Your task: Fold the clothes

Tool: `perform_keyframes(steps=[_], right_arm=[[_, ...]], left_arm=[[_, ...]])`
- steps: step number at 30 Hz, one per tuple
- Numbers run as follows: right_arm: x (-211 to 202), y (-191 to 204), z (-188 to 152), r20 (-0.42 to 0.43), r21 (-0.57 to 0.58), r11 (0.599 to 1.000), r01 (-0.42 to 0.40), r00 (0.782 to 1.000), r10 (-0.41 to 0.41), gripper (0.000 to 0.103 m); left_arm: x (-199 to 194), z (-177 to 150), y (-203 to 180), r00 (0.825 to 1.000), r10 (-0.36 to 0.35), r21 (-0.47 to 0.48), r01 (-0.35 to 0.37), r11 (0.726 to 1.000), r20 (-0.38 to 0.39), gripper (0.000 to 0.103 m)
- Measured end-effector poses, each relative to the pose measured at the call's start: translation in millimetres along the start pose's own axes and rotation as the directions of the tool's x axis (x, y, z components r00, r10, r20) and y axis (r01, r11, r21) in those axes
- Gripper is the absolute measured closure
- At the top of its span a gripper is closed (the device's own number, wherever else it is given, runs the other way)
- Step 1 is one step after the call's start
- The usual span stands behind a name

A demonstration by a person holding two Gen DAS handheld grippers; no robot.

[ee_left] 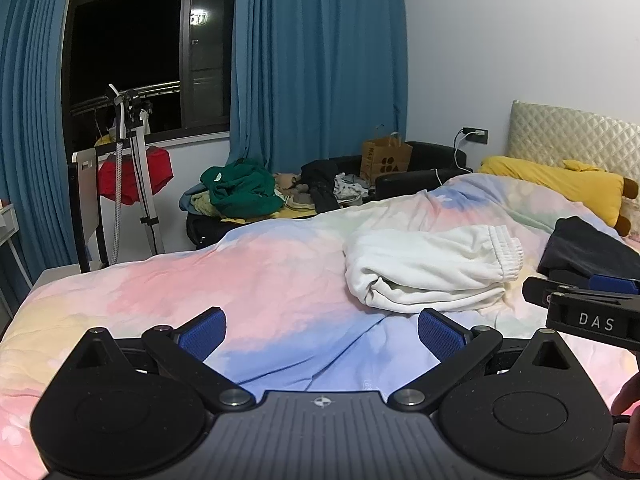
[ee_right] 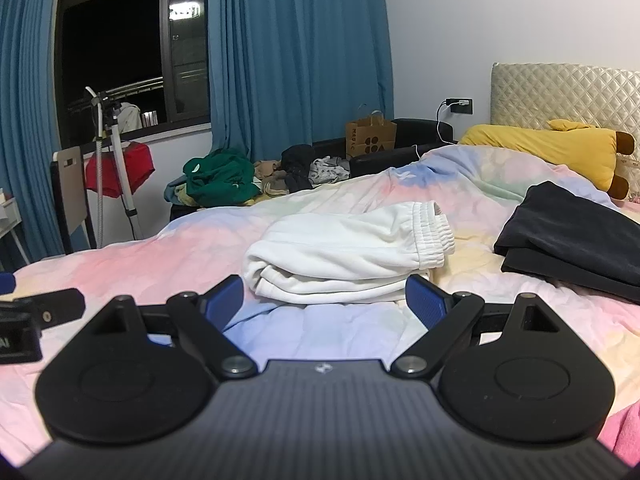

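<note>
A folded white garment with a ribbed cuff lies on the pastel duvet; it also shows in the right wrist view. A folded black garment lies to its right, also seen in the left wrist view. My left gripper is open and empty, low over the duvet, left of and short of the white garment. My right gripper is open and empty, just in front of the white garment's near edge. The right gripper's side shows at the right edge of the left wrist view.
A yellow plush pillow lies by the quilted headboard. Beyond the bed a pile of clothes with a green garment and a paper bag sit on a dark bench. A garment steamer stand with a red garment stands by the window.
</note>
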State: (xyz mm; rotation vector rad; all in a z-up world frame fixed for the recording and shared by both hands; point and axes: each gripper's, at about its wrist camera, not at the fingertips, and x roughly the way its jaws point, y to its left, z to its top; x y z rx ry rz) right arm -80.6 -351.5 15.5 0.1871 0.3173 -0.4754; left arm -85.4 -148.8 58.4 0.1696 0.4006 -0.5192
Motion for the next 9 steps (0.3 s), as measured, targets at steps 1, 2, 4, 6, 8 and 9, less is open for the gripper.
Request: perform_keyframes(steps=[1,2,4,6,8,9], right_arm=[[-0.1,0.3,-0.2,0.000,-0.001,1.000,0.001,1.000,-0.001,0.014],[0.1,0.5,-0.3,-0.001,-0.003,1.000,0.001,1.000,-0.001,0.014],[-0.5,1.4,-0.6,-0.003,-0.004,1.000,0.002,1.000,-0.002,0.014],[-0.4,1.2,-0.5,-0.004,-0.004,1.000,0.002,1.000,-0.002,0.014],[-0.5,0.8,-0.5,-0.004,-0.002,1.000,0.003,1.000,-0.003,0.014],[-0.5,0.8,-0.5,-0.005,0.000,1.000,0.002,1.000,-0.002,0.014]], left_arm=[[0.1,0.1,0.6,1.000,0.000,-0.002,0.000,1.000,0.000,0.000],[0.1,0.2,0.8,1.000,0.000,-0.003,0.000,1.000,0.000,0.000],[-0.1,0.4,1.0,1.000,0.002,-0.004,-0.002,1.000,-0.002,0.000],[-0.2,0.6,1.1,1.000,0.003,-0.005,-0.003,1.000,-0.003,0.000],[-0.4,0.7,1.2,1.000,0.004,-0.005,-0.004,1.000,-0.005,0.000],[-0.4,0.8,1.3,1.000,0.005,-0.006,-0.005,1.000,-0.005,0.000]])
